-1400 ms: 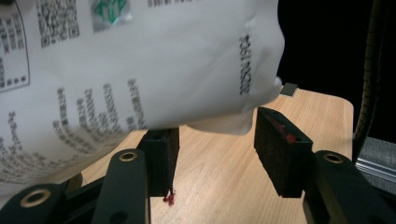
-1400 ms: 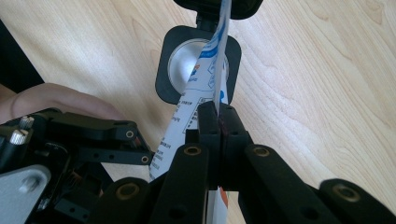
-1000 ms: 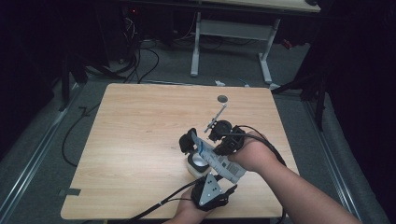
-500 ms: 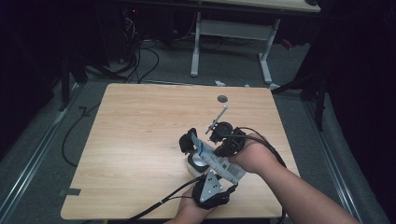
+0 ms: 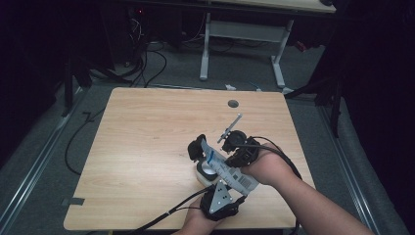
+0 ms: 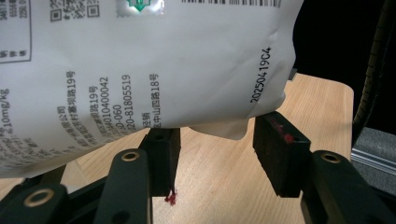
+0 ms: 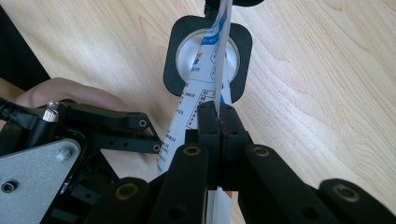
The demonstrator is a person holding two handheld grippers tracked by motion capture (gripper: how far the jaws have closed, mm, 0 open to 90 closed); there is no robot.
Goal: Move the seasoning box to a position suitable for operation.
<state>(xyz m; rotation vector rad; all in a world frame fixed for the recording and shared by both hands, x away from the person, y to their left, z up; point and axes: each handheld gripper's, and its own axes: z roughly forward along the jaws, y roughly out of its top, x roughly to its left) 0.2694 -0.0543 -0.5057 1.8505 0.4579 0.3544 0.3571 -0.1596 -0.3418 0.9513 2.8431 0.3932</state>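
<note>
A white pouch [image 5: 230, 174] with a barcode and small black print hangs over the near right part of the wooden table [image 5: 147, 147]. My right gripper [image 5: 230, 161] is shut on the pouch, and in the right gripper view the jaws [image 7: 218, 116] pinch its thin edge [image 7: 196, 98]. My left gripper [image 5: 215, 182] sits just below it, open. In the left gripper view its jaws [image 6: 217, 135] stand apart under the pouch's lower edge [image 6: 140, 60], with bare table between them. Under the pouch's far end stands a black-rimmed round container [image 7: 175, 32] with a shiny inside [image 5: 204, 172].
A round cable hole [image 5: 233, 104] sits near the table's far edge. A thin rod [image 5: 231, 126] sticks up from the right gripper. Cables trail off the table's near edge and across the floor. Metal desk legs [image 5: 205, 49] stand behind the table.
</note>
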